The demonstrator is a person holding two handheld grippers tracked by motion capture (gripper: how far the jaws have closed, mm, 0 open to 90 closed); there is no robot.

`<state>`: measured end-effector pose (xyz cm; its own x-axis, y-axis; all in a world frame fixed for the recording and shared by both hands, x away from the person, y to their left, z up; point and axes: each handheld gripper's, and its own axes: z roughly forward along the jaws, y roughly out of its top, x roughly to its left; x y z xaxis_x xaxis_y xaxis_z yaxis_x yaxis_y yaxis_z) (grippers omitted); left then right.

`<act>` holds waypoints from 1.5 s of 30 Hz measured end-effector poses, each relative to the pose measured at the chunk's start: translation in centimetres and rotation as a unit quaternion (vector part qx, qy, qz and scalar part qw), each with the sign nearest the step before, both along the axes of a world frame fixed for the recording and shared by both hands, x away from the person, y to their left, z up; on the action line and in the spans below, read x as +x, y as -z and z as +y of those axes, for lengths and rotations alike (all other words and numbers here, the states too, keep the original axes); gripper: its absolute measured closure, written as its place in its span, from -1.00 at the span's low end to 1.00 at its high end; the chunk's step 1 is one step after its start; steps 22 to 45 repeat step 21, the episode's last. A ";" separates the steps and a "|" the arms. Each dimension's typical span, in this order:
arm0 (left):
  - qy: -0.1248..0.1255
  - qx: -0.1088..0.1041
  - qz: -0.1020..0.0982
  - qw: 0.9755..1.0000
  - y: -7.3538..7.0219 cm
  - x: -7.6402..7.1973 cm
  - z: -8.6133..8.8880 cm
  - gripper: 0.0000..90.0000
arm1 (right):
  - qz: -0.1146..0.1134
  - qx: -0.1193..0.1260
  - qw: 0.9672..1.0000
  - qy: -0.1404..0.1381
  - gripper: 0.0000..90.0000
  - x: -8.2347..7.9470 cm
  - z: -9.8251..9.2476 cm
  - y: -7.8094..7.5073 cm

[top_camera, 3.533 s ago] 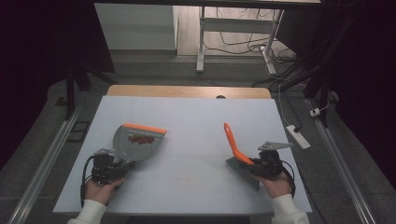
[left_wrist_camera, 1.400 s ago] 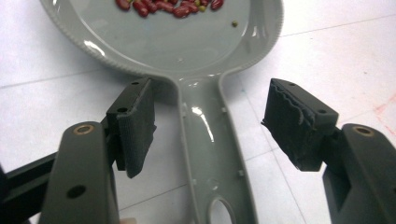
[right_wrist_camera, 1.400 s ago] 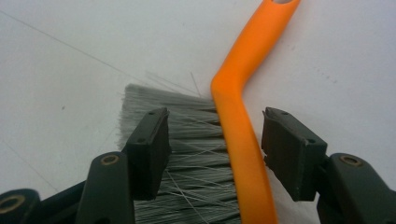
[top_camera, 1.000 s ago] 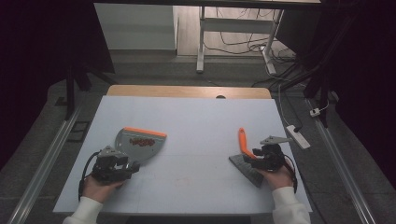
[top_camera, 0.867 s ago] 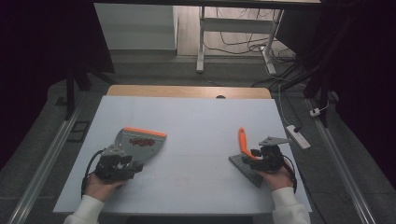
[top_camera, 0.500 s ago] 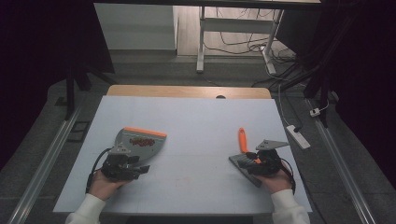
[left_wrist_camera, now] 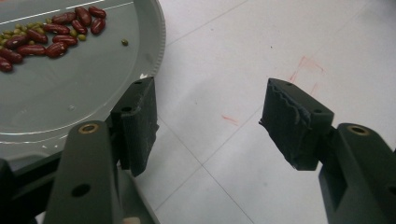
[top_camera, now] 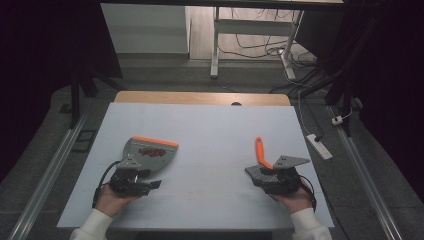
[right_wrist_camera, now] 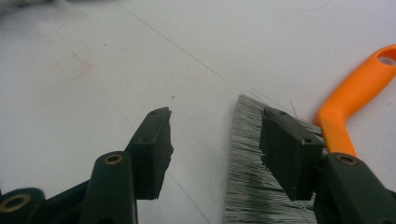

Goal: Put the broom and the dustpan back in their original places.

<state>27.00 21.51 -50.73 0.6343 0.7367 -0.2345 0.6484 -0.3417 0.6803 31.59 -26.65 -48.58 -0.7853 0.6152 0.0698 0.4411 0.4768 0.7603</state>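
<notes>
Your sweeping job looks finished. The red and green beans [left_wrist_camera: 44, 35] lie gathered inside the grey dustpan [top_camera: 150, 155], which rests flat on the worktop [top_camera: 210, 125] at your left, its orange lip facing away from you. I see no loose beans on the surface around it. The brush [top_camera: 261, 162] lies on the worktop at your right, orange handle pointing away, bristles toward you.

Your left hand-held gripper [left_wrist_camera: 210, 121] is released, its jaws spread wide with nothing between them, just beside the dustpan's rim. Your right hand-held gripper [right_wrist_camera: 215, 140] is also released, jaws apart, one of them over the bristles without pinching them. What may be left is only to draw both hands back.

The worktop is pale, matte and faintly gridded, with a few reddish marks. Beyond it lie a wooden edge, grey floor, cables, a power strip [top_camera: 318, 146] and dark surroundings.
</notes>
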 end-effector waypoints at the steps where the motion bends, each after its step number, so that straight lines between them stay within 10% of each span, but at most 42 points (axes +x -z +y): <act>1: -0.001 0.000 0.001 1.000 0.0 0.0 0.0 -0.19 | -0.001 0.002 1.000 0.000 -0.02 0.0 -0.1 0.0; 45: 0.001 0.000 0.004 1.000 0.1 0.1 -0.1 -0.19 | -0.013 0.006 1.000 0.002 -0.02 -0.1 -0.4 -0.3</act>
